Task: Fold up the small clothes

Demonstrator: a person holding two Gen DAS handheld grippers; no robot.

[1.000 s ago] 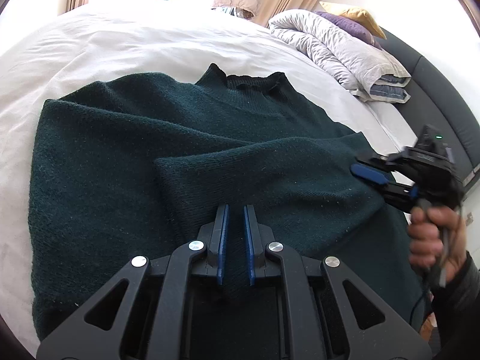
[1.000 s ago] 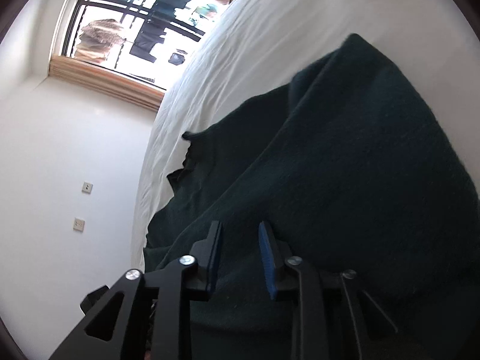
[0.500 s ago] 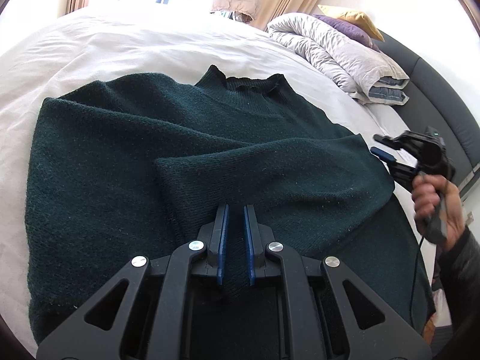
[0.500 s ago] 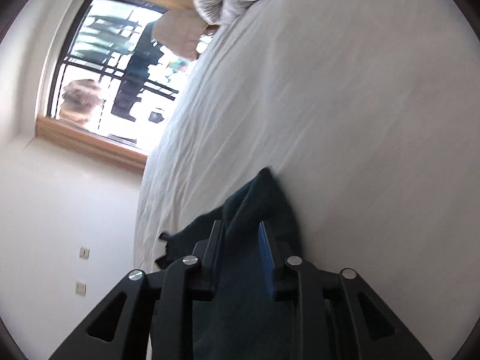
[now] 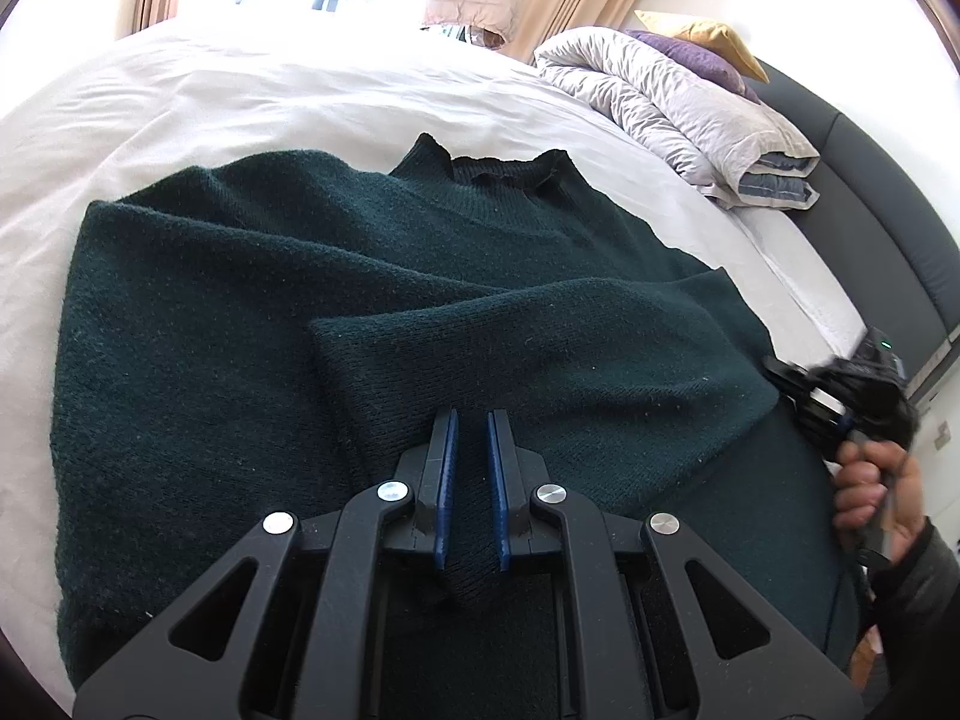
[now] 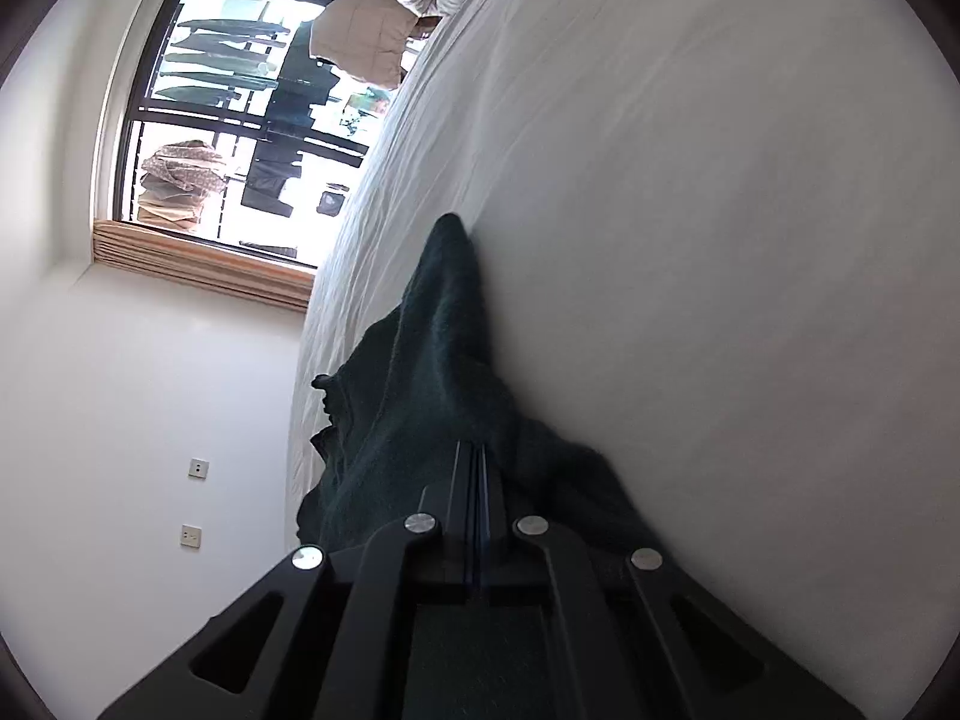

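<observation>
A dark green knitted sweater (image 5: 252, 324) lies spread on the white bed (image 5: 270, 90), collar away from me, with one sleeve (image 5: 540, 354) folded across its body. My left gripper (image 5: 471, 420) is shut on the end of that sleeve, which shows between the blue pads. My right gripper (image 6: 479, 450) is shut; the sweater (image 6: 432, 372) lies just beyond its tips and I cannot tell whether cloth is pinched. In the left wrist view the right gripper (image 5: 840, 384) sits at the sweater's right edge, held by a hand.
A folded grey duvet and pillows (image 5: 678, 96) lie at the head of the bed by a dark headboard (image 5: 888, 192). A window (image 6: 240, 120) and a white wall with sockets (image 6: 195, 501) show in the right wrist view.
My right gripper drew back off the sweater toward its right edge and its jaws closed. The left gripper has stayed shut on the sleeve.
</observation>
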